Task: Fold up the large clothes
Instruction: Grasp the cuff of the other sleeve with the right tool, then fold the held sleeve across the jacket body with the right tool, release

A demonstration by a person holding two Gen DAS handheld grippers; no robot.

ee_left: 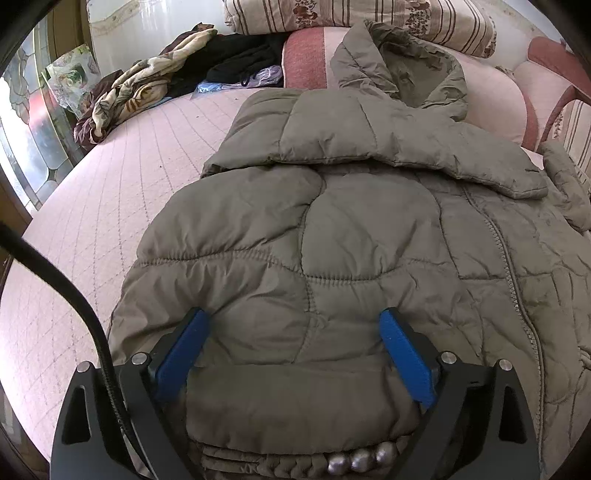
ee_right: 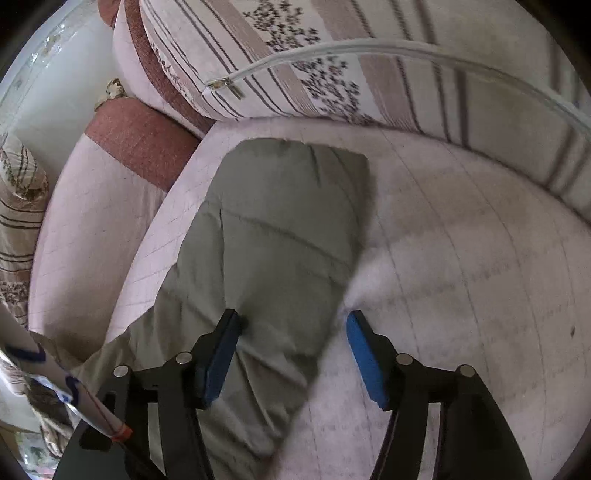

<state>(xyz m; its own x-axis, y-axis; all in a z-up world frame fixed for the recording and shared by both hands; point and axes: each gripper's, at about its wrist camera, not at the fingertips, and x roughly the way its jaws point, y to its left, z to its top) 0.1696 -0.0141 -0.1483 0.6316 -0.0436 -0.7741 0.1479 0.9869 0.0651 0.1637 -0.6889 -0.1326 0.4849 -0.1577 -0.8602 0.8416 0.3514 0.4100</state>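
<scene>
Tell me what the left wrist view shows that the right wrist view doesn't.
Left wrist only: the olive quilted puffer jacket's body, its hood, a crumpled floral blanket. Right wrist only: a long olive sleeve beside a striped floral cushion with a white zipper. Both: olive padded fabric on the pink quilted bedcover, between blue-padded tool fingers.

Striped floral pillows (ee_left: 369, 14) at bedhead; crumpled patterned blanket (ee_left: 140, 85) beside black garment (ee_left: 243, 62).

We find no legible text, label, brand or number in either view; the blue marks on the white strip (ee_right: 55, 373) remain unreadable.
</scene>
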